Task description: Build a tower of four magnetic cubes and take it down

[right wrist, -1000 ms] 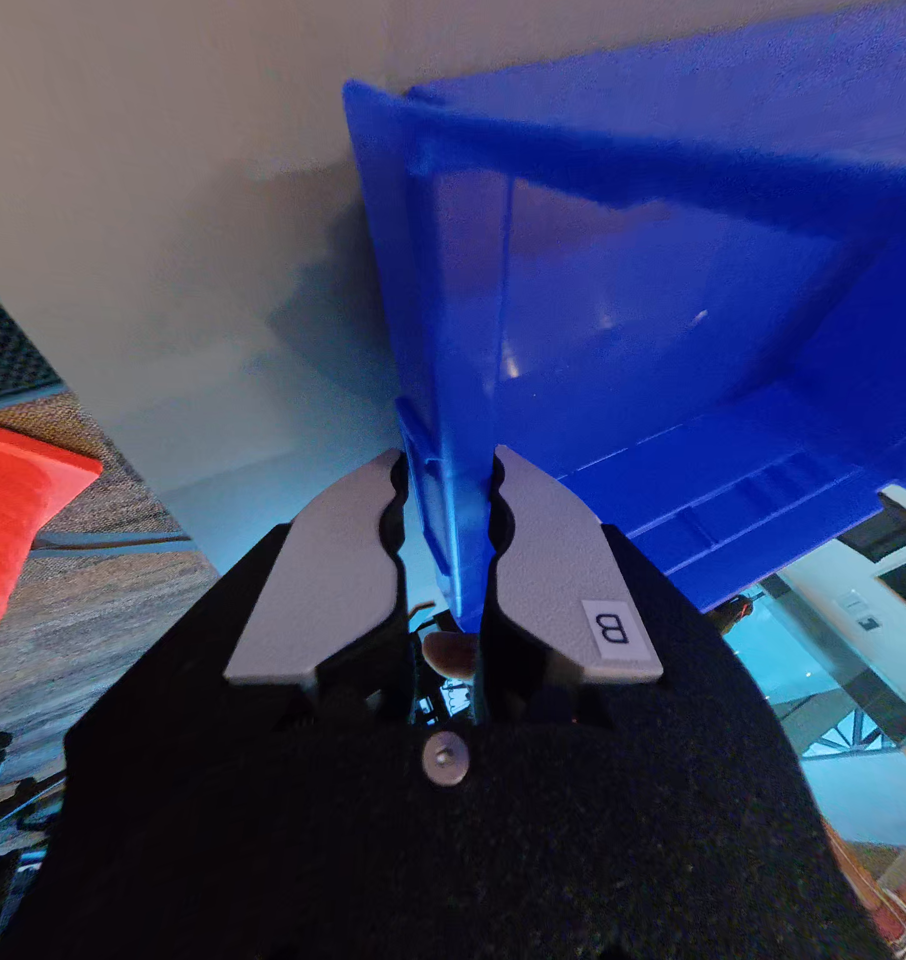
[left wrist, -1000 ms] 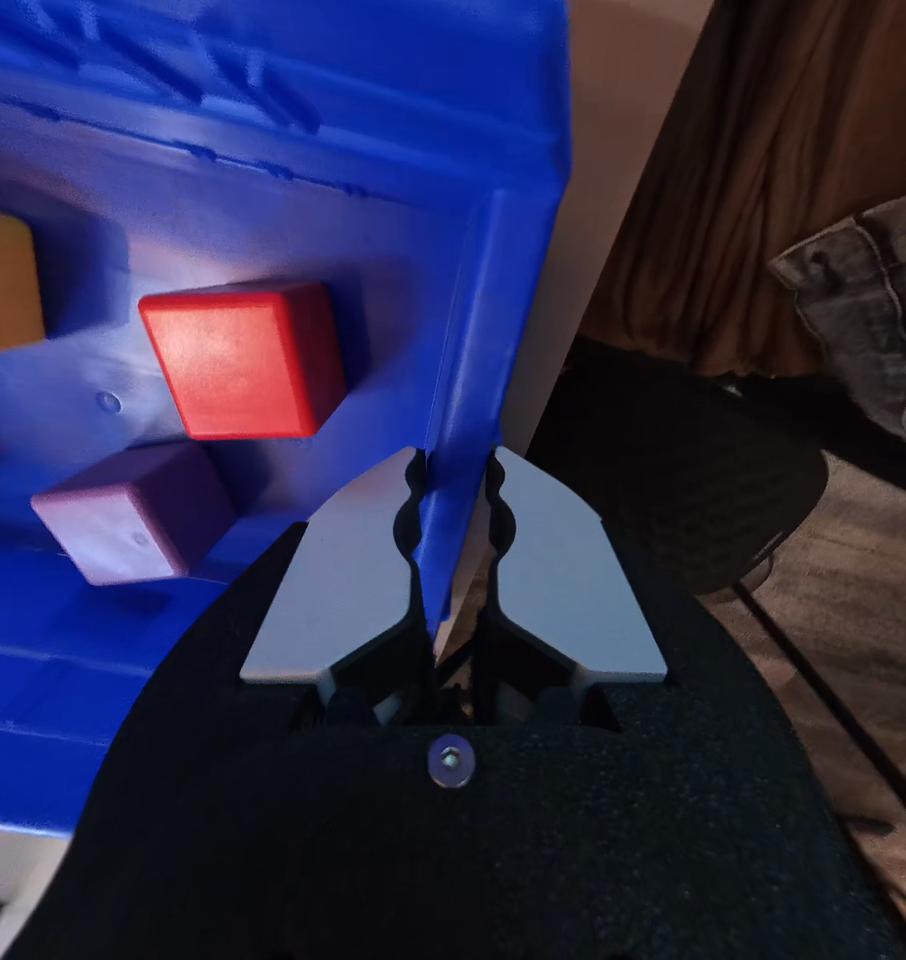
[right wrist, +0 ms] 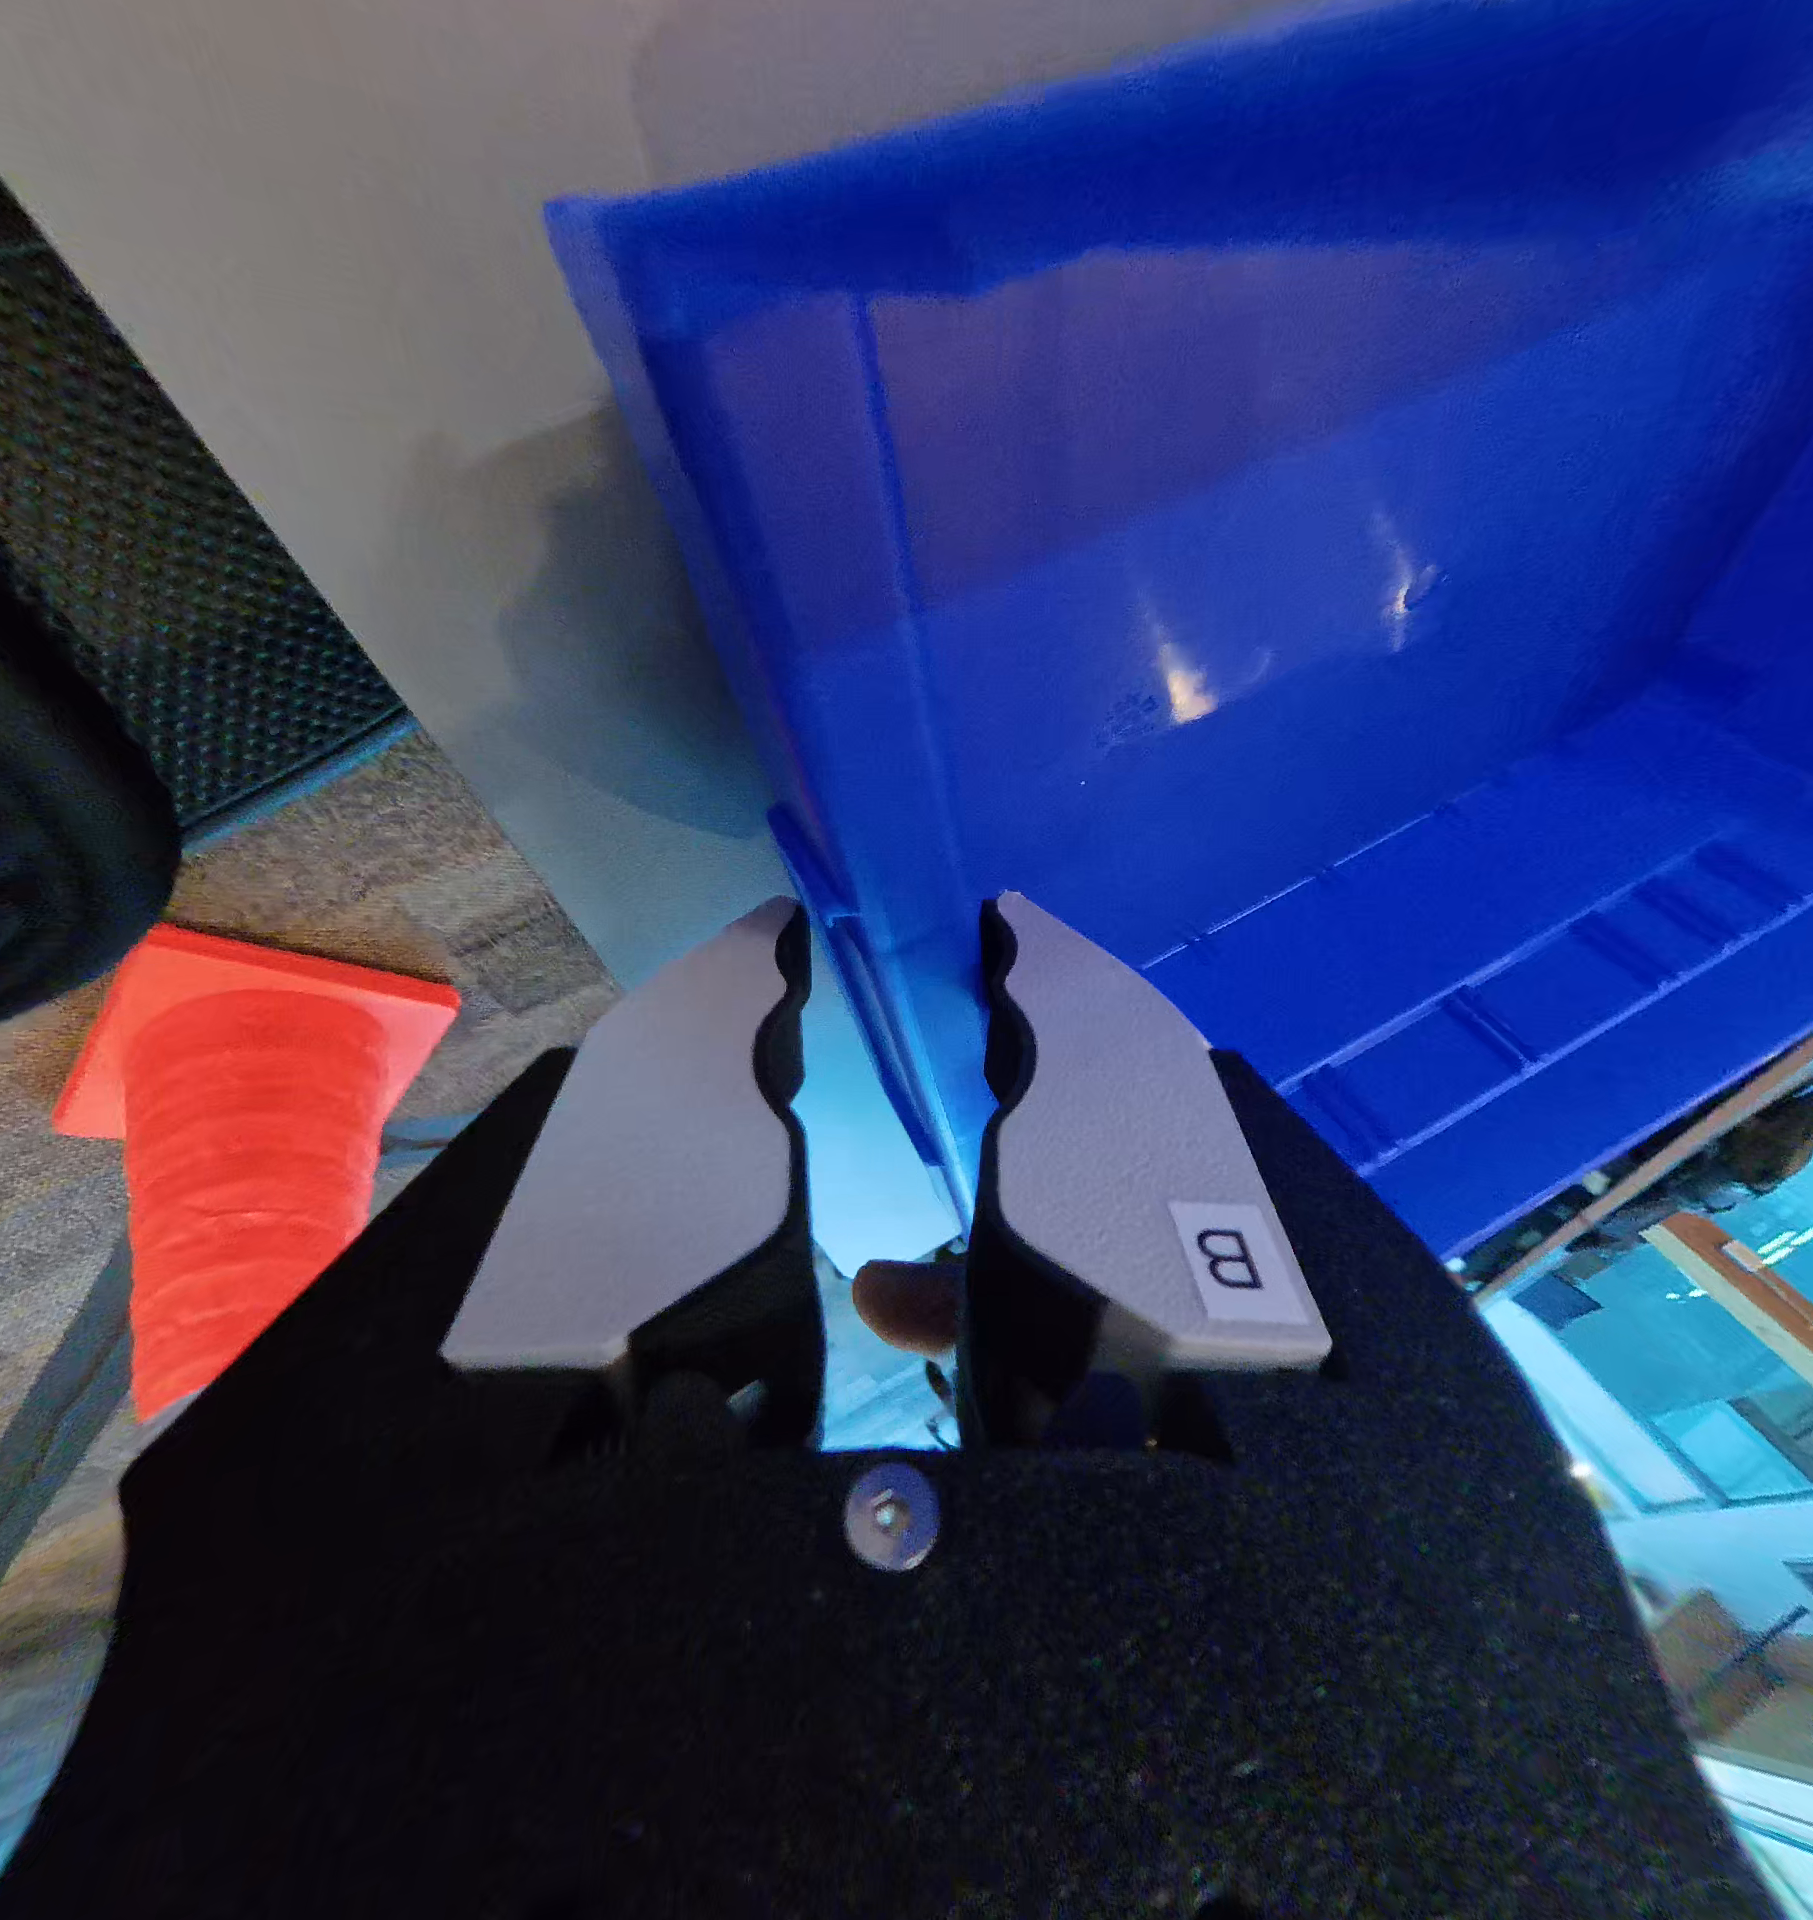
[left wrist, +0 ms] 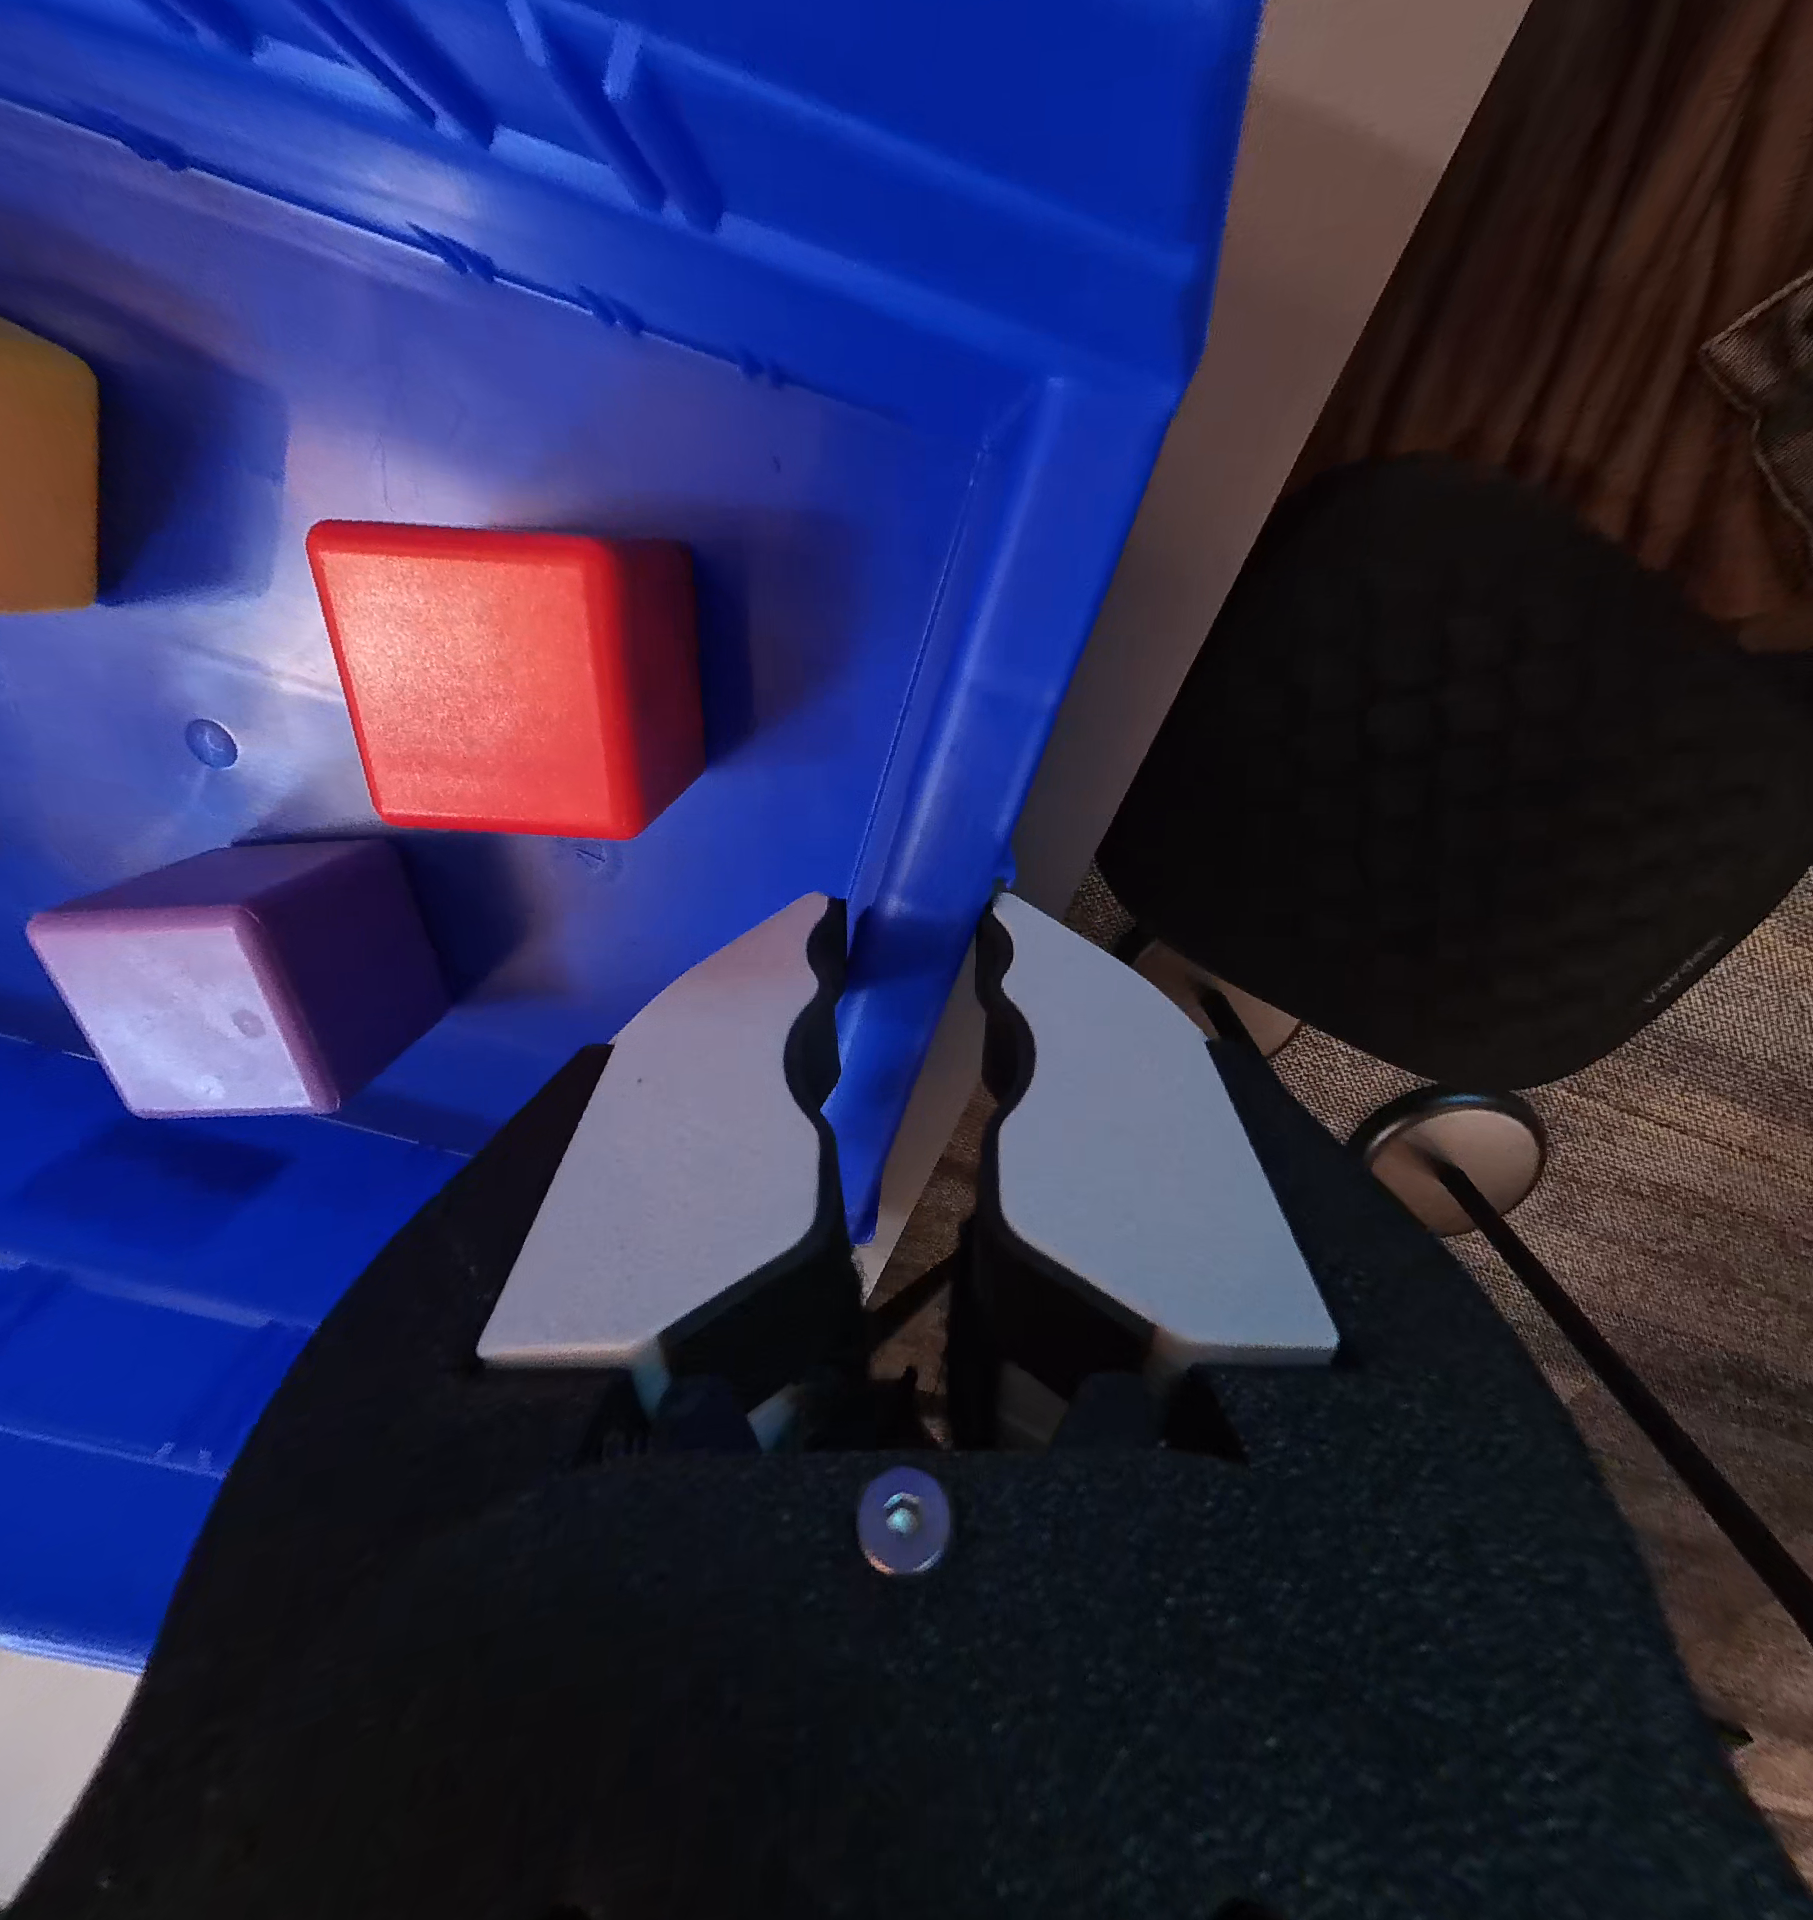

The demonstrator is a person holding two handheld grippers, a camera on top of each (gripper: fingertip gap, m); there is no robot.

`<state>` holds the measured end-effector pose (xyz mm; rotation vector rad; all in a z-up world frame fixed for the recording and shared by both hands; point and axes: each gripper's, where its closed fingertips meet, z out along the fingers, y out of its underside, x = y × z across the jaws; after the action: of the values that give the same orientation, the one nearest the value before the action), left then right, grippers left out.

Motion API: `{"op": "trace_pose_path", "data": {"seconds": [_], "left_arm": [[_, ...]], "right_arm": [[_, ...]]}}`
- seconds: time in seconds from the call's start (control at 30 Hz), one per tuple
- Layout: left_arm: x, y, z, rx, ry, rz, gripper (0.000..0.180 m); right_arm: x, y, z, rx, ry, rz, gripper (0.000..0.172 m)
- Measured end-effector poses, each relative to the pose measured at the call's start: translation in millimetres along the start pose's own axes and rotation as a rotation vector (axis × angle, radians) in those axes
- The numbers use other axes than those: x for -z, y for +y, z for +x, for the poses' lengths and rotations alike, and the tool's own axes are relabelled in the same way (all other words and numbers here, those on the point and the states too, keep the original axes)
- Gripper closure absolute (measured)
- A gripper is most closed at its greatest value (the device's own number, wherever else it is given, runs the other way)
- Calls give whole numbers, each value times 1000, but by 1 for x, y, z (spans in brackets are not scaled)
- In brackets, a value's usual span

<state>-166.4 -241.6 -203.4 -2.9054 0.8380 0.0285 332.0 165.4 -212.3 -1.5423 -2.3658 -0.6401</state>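
A blue plastic bin point(left wrist: 673, 260) fills the left wrist view. A red cube point(left wrist: 507, 675), a purple cube point(left wrist: 227, 977) and part of an orange cube point(left wrist: 8, 478) lie apart on its floor. My left gripper point(left wrist: 912, 914) is shut on the bin's side wall, with the rim filling the space between its fingertips. In the right wrist view my right gripper point(right wrist: 897, 914) is shut on the opposite wall of the bin point(right wrist: 1297, 520). The part of the bin's inside shown there holds no cubes.
The bin is over a white table point(right wrist: 362, 260). A black chair seat point(left wrist: 1453, 769) stands on the carpet beyond the table's edge. An orange-red cone point(right wrist: 247, 1122) lies on the floor to the left, beside a black mesh object point(right wrist: 154, 520). Some 65 centimeters of space lies between my two pairs of fingers.
Both grippers keep their hold on the bin's walls. In the right wrist view the bin has shifted right and the cone shows more. The cubes have barely moved.
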Motion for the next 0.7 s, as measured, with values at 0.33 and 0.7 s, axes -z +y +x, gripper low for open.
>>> {"op": "trace_pose_path", "data": {"seconds": [0.33,0.7], "left_arm": [[33,-14,20,26,28,122,89],[69,-58,-25,99,-85,395,107]], "right_arm": [[32,-22,-17,-278,-194,374,78],[152,-62,-4,-324,-95,1056,68]]}}
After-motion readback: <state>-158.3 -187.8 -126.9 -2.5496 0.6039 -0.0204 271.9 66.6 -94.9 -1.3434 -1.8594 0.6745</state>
